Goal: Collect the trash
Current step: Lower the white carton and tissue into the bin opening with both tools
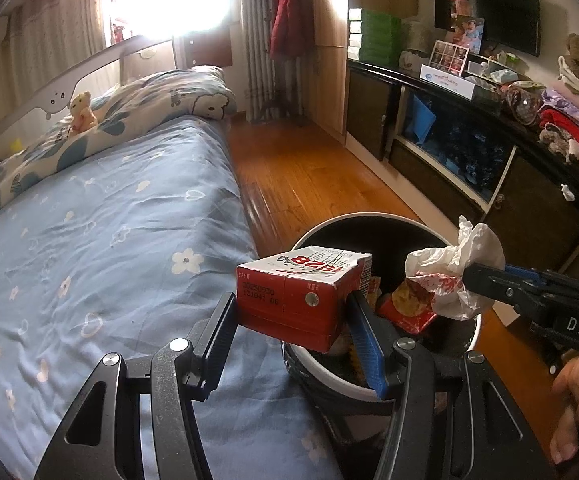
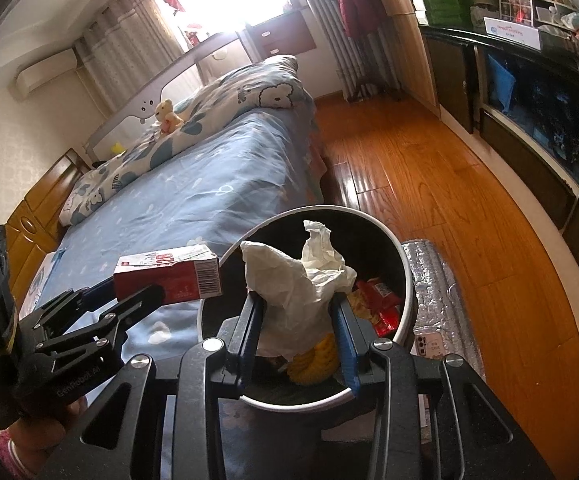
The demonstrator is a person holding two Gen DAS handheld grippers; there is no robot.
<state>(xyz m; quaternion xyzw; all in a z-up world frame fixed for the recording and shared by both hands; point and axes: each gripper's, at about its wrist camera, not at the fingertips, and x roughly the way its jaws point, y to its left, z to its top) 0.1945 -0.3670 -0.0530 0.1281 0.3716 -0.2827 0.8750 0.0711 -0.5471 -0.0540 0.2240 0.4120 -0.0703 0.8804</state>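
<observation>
A red and white drink carton [image 1: 303,294] is clamped in my left gripper [image 1: 291,308], held above the near left rim of the round bin [image 1: 369,218]. My right gripper [image 2: 297,312] is shut on a crumpled white plastic bag [image 2: 297,280] and hovers over the bin's [image 2: 403,264] mouth. In the left wrist view the right gripper [image 1: 477,286] comes in from the right with the bag [image 1: 453,276]. The right wrist view shows the left gripper [image 2: 145,292] with the carton [image 2: 169,274] at the left. Red snack wrappers [image 2: 381,304] and something yellow [image 2: 315,362] lie inside the bin.
The bed with a blue flowered sheet [image 1: 101,232] runs along the bin's left side. Wooden floor [image 2: 421,184] stretches beyond it. A dark cabinet [image 1: 469,168] laden with clutter lines the right wall. A silver mat [image 2: 437,296] with a phone [image 2: 429,346] lies right of the bin.
</observation>
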